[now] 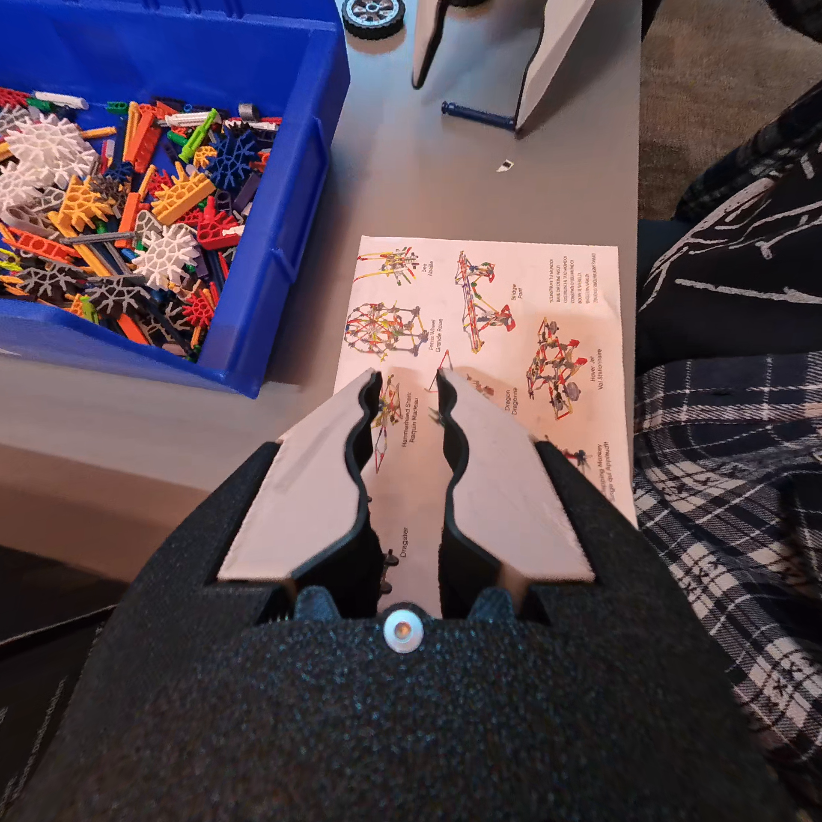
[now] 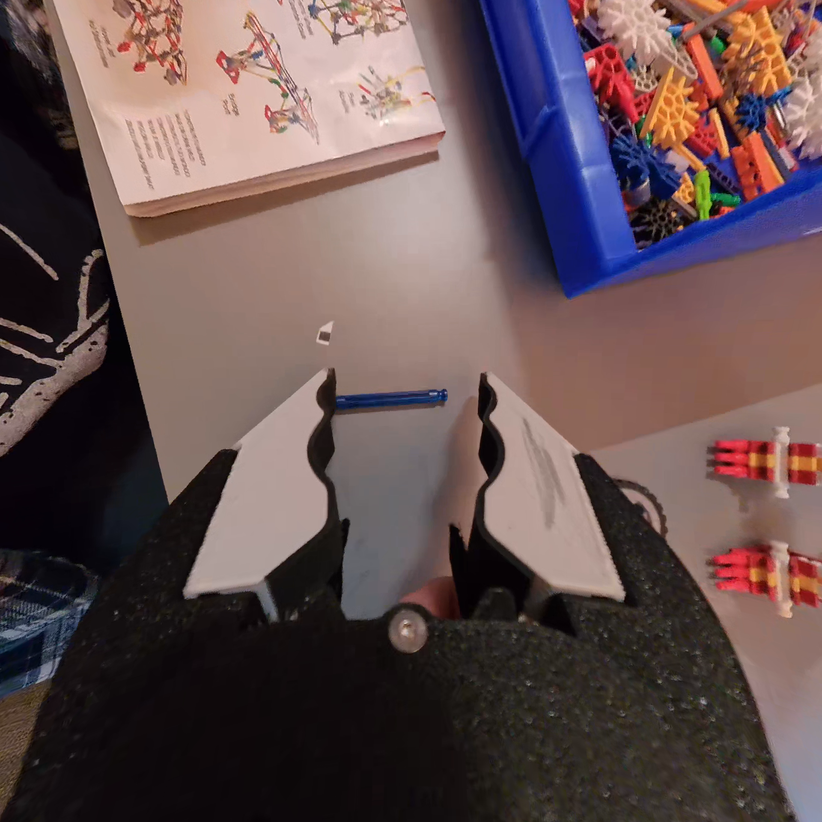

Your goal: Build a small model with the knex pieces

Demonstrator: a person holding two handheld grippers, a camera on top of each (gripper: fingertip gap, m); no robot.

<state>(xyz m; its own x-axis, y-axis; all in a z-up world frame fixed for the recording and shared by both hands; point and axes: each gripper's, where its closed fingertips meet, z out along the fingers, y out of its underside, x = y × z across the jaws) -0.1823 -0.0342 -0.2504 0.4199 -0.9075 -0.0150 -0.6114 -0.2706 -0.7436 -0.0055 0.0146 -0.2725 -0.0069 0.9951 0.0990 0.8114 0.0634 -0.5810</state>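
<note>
Two claws hover empty: the right claw (image 2: 407,382) gapes wide around the blue rod (image 2: 390,397), ready to straddle it; the left claw (image 1: 409,378), narrower, hangs above the booklet (image 1: 533,284) beyond that rod.

Right tongs (image 2: 407,378) gape around a blue rod (image 2: 391,397) (lying on grey table (image 2: 400,276)).

**Rod and grippers: position and state**

Your right gripper (image 2: 407,382) is spread wide over the blue rod (image 2: 391,397), which lies flat on the grey table (image 2: 249,311), one end touching the left finger (image 2: 284,449). Your left gripper (image 1: 409,378) hangs parted and empty above the instruction booklet (image 1: 511,267).
</note>
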